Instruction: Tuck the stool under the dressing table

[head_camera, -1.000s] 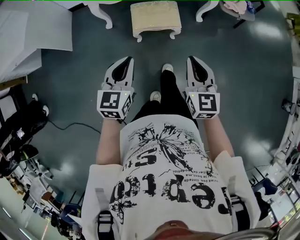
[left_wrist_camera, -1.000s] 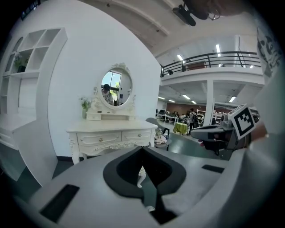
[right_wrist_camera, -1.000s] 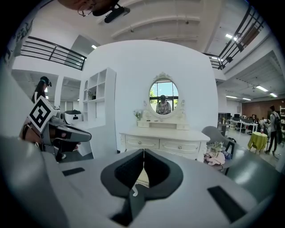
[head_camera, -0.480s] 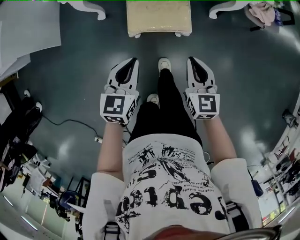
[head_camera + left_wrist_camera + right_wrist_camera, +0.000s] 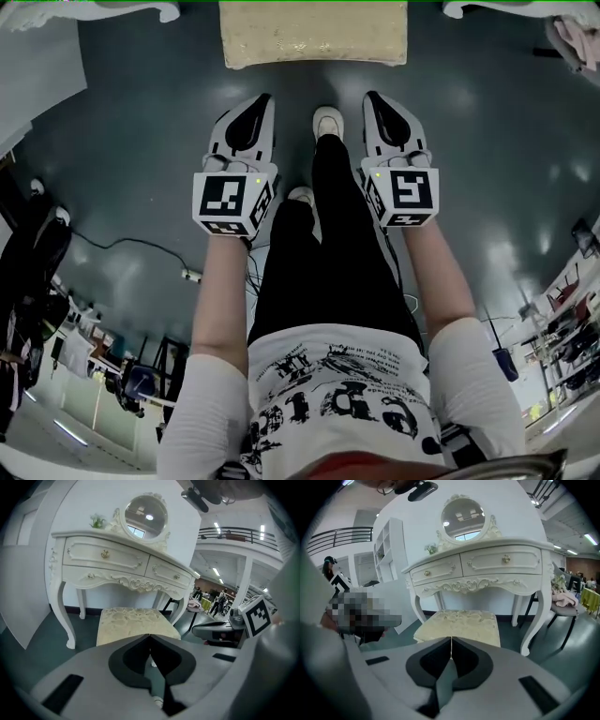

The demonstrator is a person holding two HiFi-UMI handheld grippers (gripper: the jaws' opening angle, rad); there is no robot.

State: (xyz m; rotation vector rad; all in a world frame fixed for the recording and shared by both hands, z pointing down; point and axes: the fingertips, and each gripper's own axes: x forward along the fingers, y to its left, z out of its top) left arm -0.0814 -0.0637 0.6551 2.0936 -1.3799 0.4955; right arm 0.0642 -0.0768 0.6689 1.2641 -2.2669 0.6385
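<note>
Closest in: black trousers [image 5: 328, 244] and a white shoe [image 5: 327, 122] on the dark floor [image 5: 141, 141], with a gripper held at either side. On one side the left gripper [image 5: 262, 101], fingers pressed together tip to tip, nothing between them. On the other the right gripper [image 5: 372, 97], fingers likewise shut flat against each other and empty (no contact with the stool from either). Both pointed forward, about level with each other. Off to the left on the floor, a thin cable [image 5: 122, 246]. Just ahead of the fingertips, the stool [image 5: 314, 33]: cream patterned seat, standing on the floor in front of the dressing table [image 5: 117, 559], roughly centred between its front legs; hard to tell how far under. Beyond that, two drawers [image 5: 504, 560] below the carved white surface, an oval mirror [image 5: 146, 516] on top, a small green plant [image 5: 97, 522] beside it, white wall [image 5: 84, 503] behind
</note>
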